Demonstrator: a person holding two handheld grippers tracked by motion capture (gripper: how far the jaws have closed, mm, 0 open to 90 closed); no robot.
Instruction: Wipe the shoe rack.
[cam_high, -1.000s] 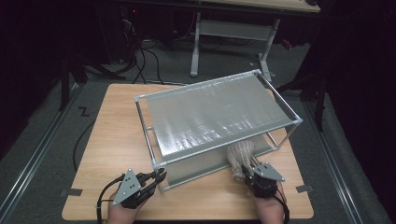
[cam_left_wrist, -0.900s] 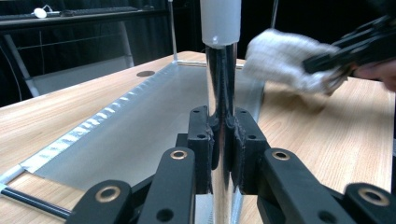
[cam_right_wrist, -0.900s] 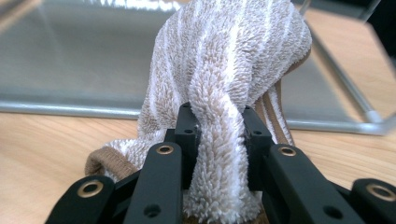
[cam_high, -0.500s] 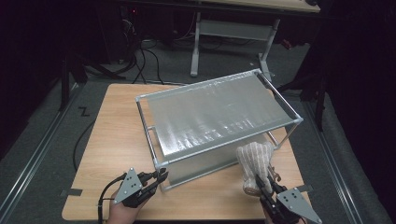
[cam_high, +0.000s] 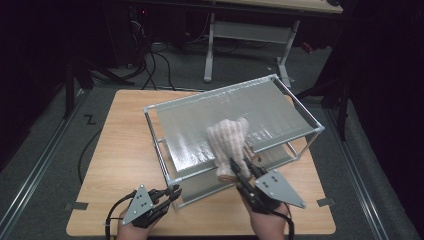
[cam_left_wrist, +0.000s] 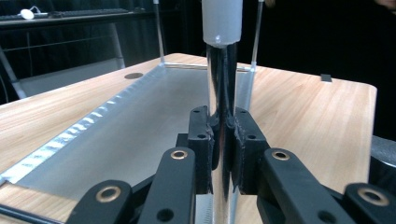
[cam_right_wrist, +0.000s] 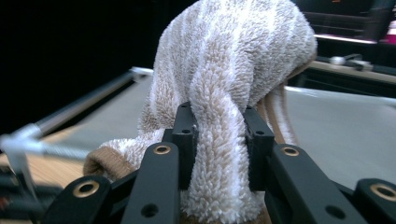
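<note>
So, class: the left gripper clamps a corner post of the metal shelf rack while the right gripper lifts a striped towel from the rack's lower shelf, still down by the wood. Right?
Not quite. The high view shows the right gripper holding the striped towel up above the upper shelf, not down low. The left gripper does clamp the corner post.

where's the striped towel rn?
High view: the striped towel is clamped in the right gripper, lifted over the near right part of the metal rack, above its top shelf.

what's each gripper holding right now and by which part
The left gripper is clamped on the near corner post of the metal rack. The right gripper holds the fuzzy striped sock, pinched on a fold near its cuff.
</note>
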